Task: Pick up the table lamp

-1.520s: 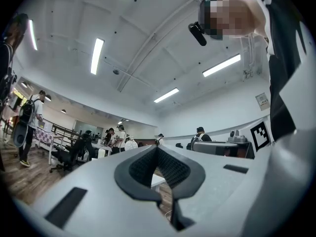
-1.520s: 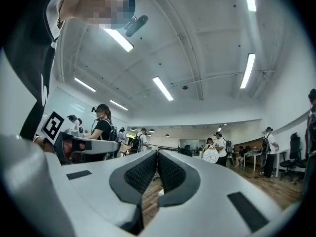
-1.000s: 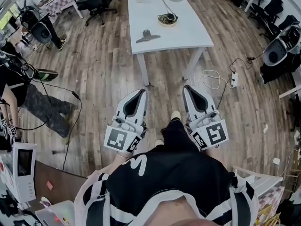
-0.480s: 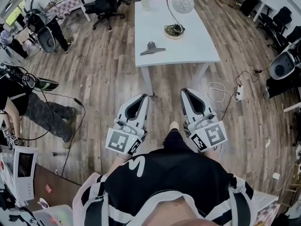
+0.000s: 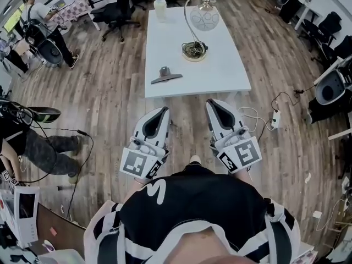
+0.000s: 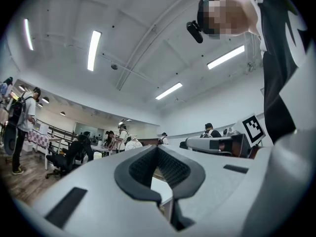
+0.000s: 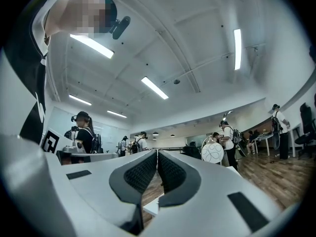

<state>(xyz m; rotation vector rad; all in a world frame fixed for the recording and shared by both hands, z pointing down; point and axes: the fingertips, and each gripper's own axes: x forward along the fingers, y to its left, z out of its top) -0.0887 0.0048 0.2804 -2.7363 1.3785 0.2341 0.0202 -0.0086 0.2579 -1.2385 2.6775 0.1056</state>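
Both the left tool (image 5: 163, 111) and right tool (image 5: 212, 103) are clenched and empty, near the tabletop (image 5: 223, 70). The table lamp (image 5: 194, 51) stands upright at 12 o'clock, untouched.

The left gripper (image 5: 164, 110) and the right gripper (image 5: 212, 102) were pale grey-white, with black textured pads lining their jaws, and each carried a cube of black-and-white square markers. Ahead of the jaws the tabletop (image 5: 225, 73) was plain white. On it the table lamp (image 5: 204, 20) showed a whitish globe shade traced with dark curling lines, a silvery stem and a brass-coloured base, with a dull grey object (image 5: 165, 76) and a pale cup (image 5: 160, 7) further to the jaws' left. Beneath the jaws the floor (image 5: 110, 92) was grey-brown wood planking.
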